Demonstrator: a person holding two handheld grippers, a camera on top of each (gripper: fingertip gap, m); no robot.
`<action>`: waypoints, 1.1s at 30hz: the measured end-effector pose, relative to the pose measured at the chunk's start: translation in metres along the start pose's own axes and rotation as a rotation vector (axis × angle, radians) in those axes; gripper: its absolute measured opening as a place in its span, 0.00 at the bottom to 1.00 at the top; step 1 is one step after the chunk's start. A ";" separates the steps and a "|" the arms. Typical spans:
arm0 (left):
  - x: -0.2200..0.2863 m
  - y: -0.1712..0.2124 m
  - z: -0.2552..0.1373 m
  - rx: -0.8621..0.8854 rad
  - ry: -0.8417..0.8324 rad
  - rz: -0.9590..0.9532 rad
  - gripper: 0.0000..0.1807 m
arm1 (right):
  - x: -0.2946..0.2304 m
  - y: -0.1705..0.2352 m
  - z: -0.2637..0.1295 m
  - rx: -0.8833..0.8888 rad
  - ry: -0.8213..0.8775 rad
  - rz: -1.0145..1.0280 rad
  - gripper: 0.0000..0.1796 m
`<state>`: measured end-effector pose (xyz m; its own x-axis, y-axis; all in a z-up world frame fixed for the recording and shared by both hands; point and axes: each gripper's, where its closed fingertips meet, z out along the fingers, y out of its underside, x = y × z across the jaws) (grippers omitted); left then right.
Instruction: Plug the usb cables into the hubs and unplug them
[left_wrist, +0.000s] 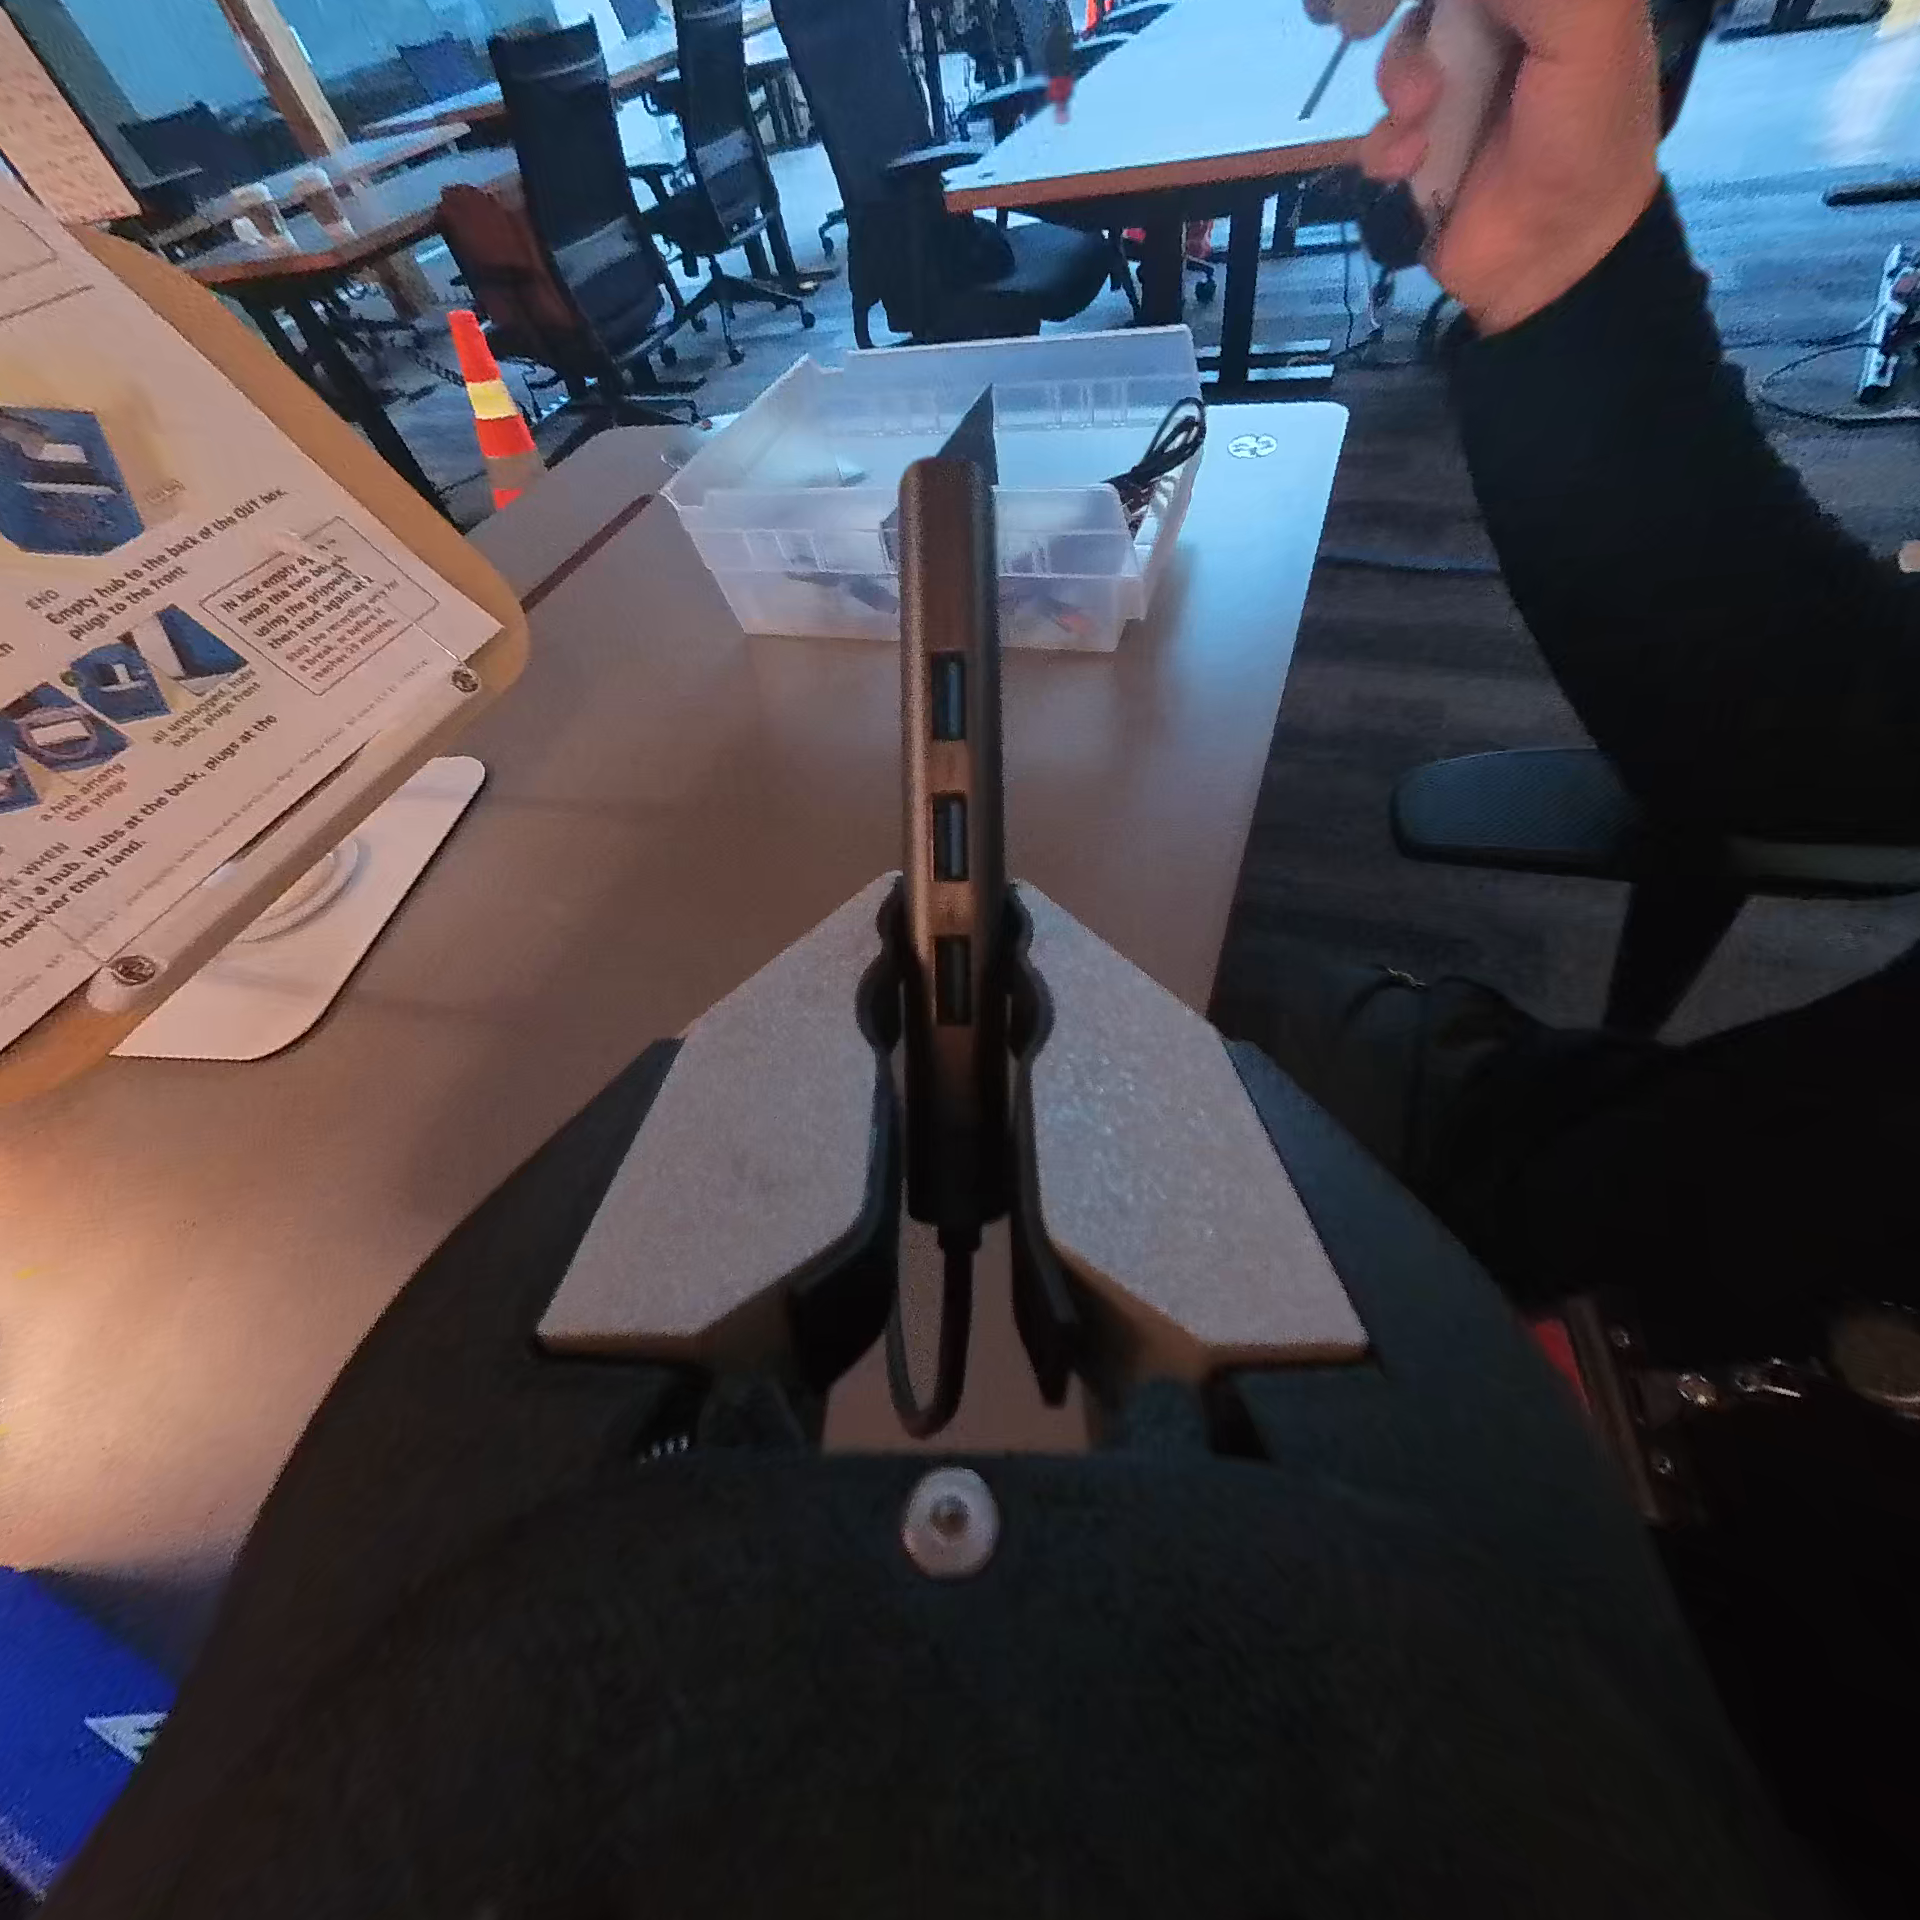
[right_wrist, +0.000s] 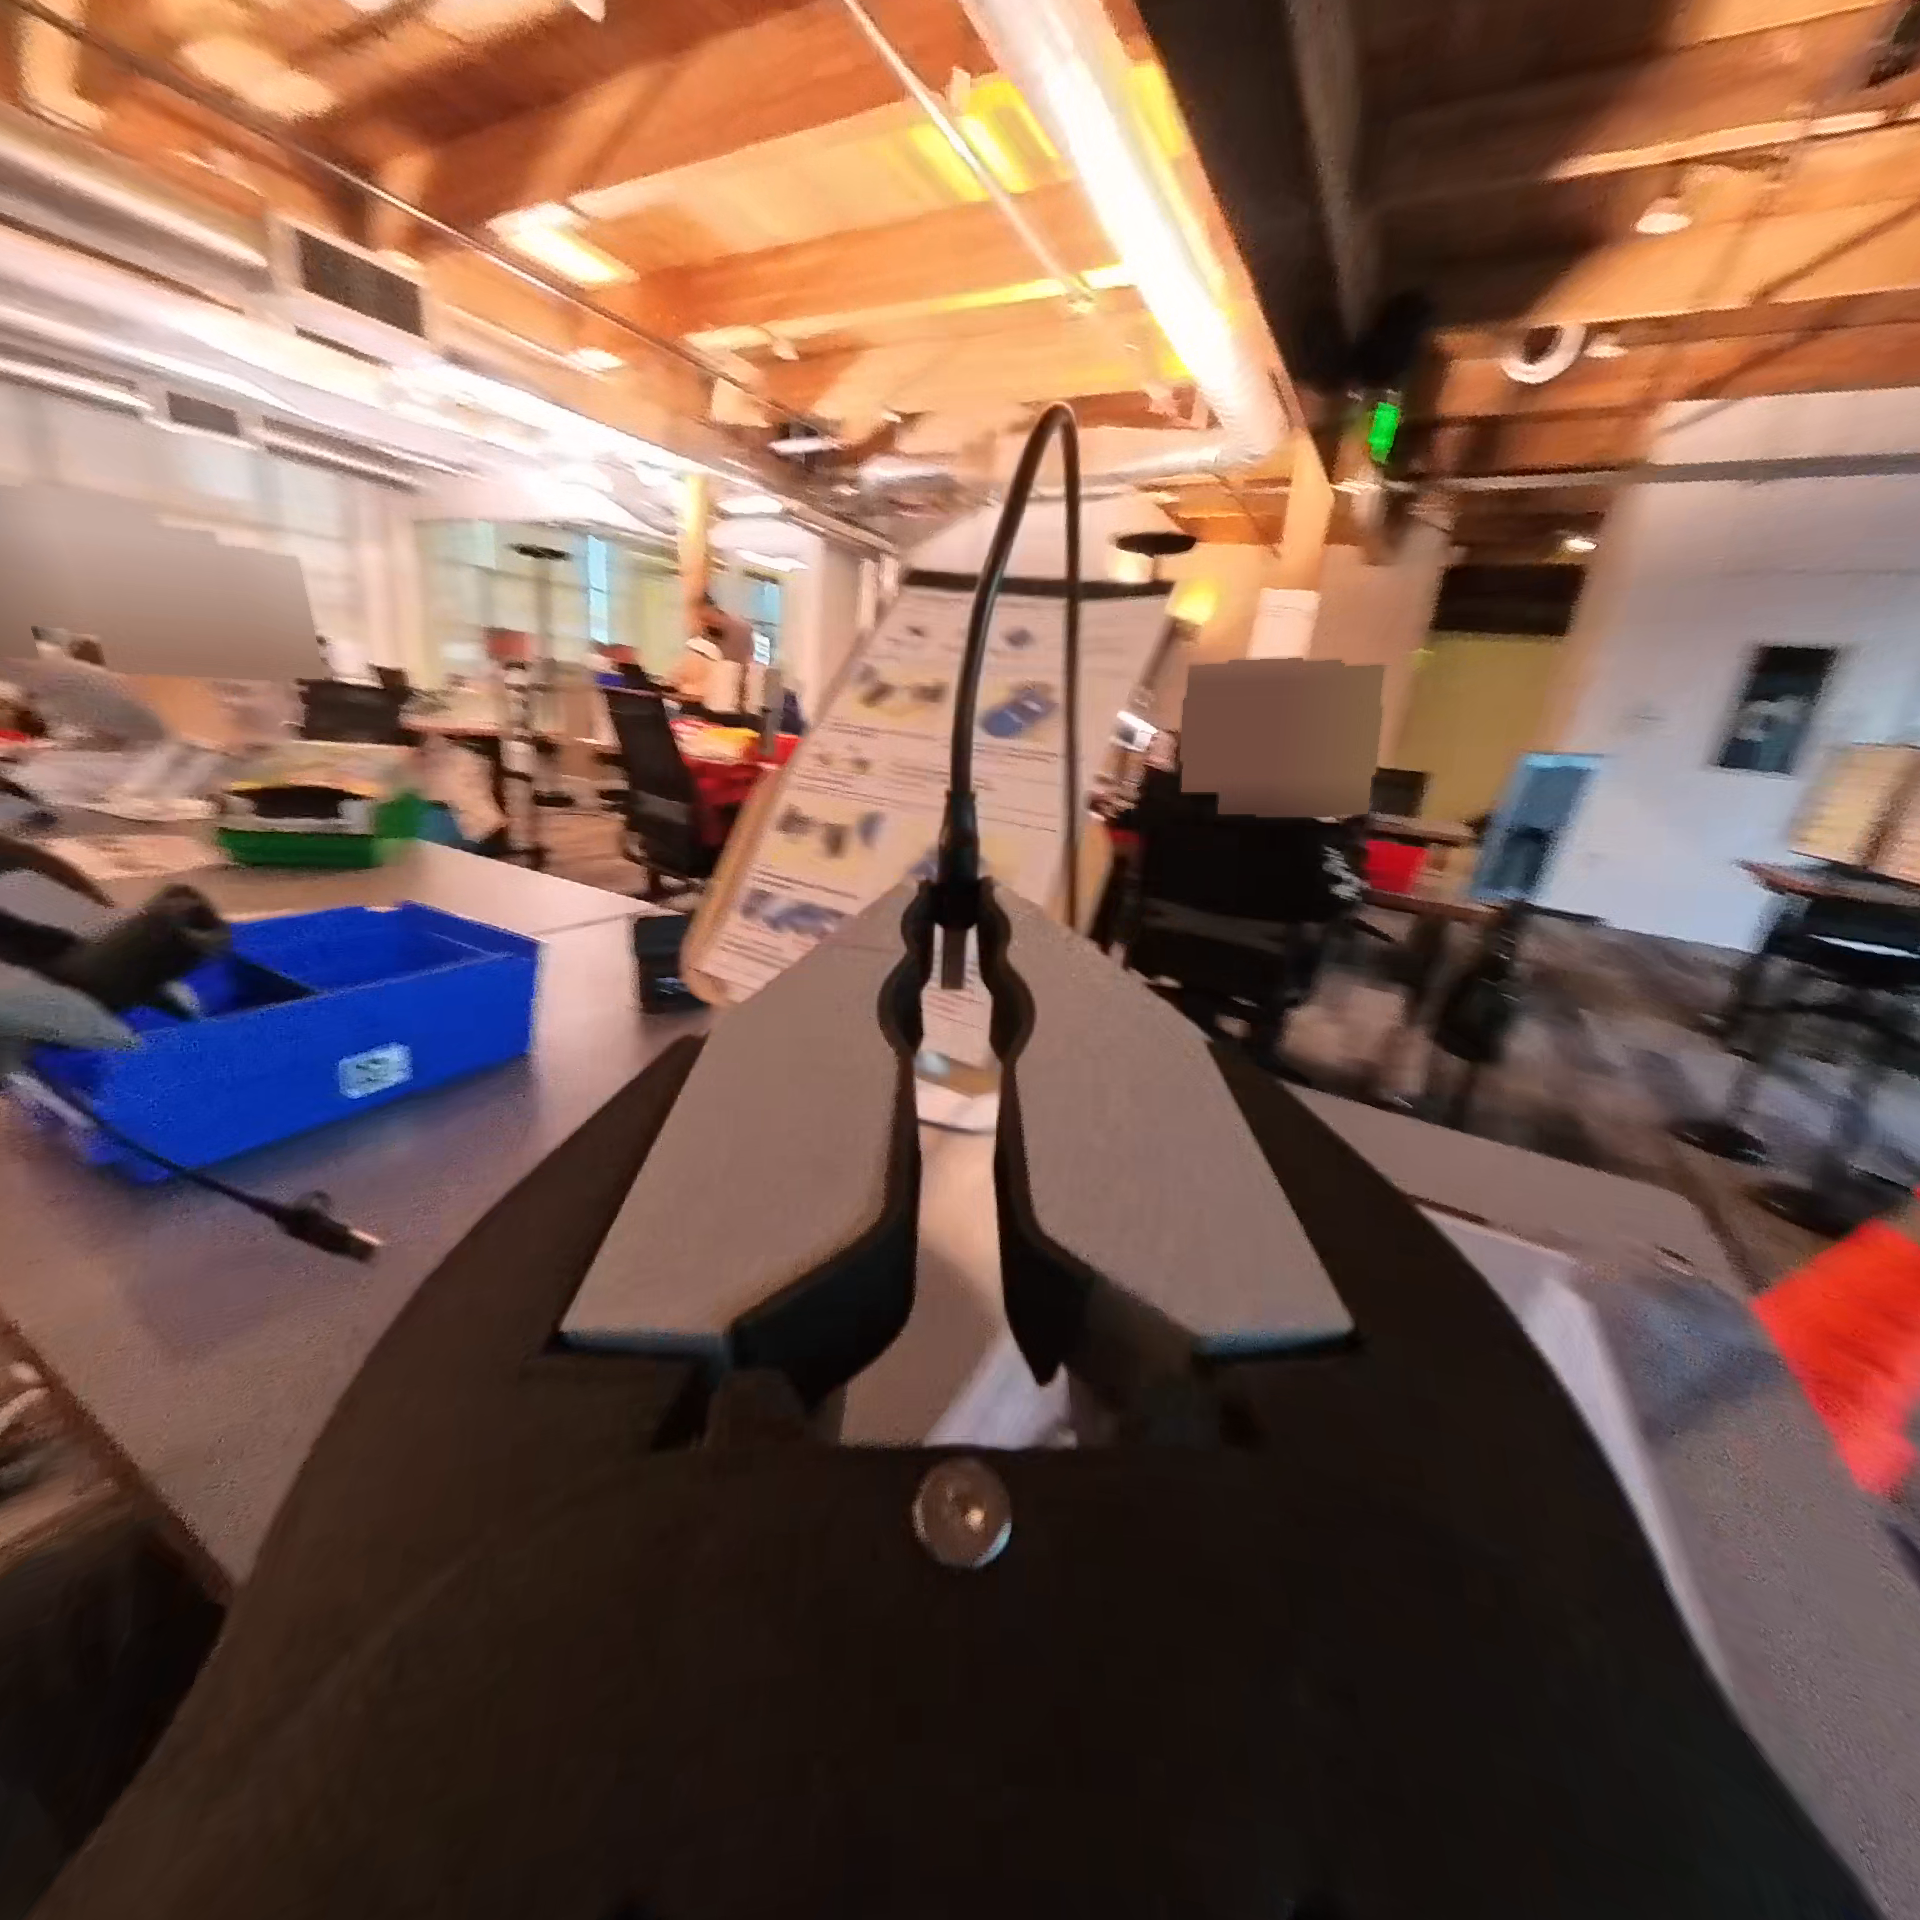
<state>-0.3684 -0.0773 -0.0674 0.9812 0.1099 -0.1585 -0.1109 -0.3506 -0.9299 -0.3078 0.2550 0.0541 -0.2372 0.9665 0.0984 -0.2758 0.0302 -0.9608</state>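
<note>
Both fingers (left_wrist: 790, 1049) of the left gripper (left_wrist: 951, 935) are clamped on a slim grey USB hub (left_wrist: 948, 727), which stands on edge between them with three ports facing the camera. The hub's short black lead (left_wrist: 925, 1340) loops down near the gripper's base. Beyond the hub a grey table (left_wrist: 644, 831) stretches away. On its left stands a tilted instruction board (left_wrist: 208, 623) on a white base, and farther off sits a clear plastic bin (left_wrist: 1039, 561) with a dark divider and black cables inside. At the far upper right, a hand (left_wrist: 1507, 156) with a dark sleeve is blurred.

In the right wrist view, the right gripper (right_wrist: 956, 935) is closed on a USB plug (right_wrist: 953, 951), pinched at its tips with the metal end pointing back toward the camera. Its black cable (right_wrist: 987, 644) arches upward and falls away on the far side. To the left on the table (right_wrist: 260, 1299) lies another loose plug and cable (right_wrist: 312, 1226), just in front of a blue bin (right_wrist: 312, 1029). Behind the gripper tips stands the instruction board (right_wrist: 883, 790). Office chairs and desks fill the blurred room beyond, under a wooden ceiling.
</note>
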 end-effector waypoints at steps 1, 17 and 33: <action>-0.001 -0.001 0.000 0.003 -0.005 0.001 0.07 | 0.012 0.005 -0.006 -0.048 0.031 -0.013 0.02; 0.006 0.011 0.021 -0.068 0.007 0.026 0.07 | 0.114 0.238 -0.056 -1.181 0.359 0.061 0.03; 0.067 0.001 0.043 -0.035 0.275 0.062 0.07 | -0.236 0.077 0.037 -0.404 -0.866 0.025 0.33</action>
<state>-0.3093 -0.0301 -0.0934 0.9791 -0.1680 -0.1145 -0.1717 -0.3815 -0.9083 -0.3079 0.0202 -0.0337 -0.8901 0.4487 0.0792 0.0424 0.2547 -0.9661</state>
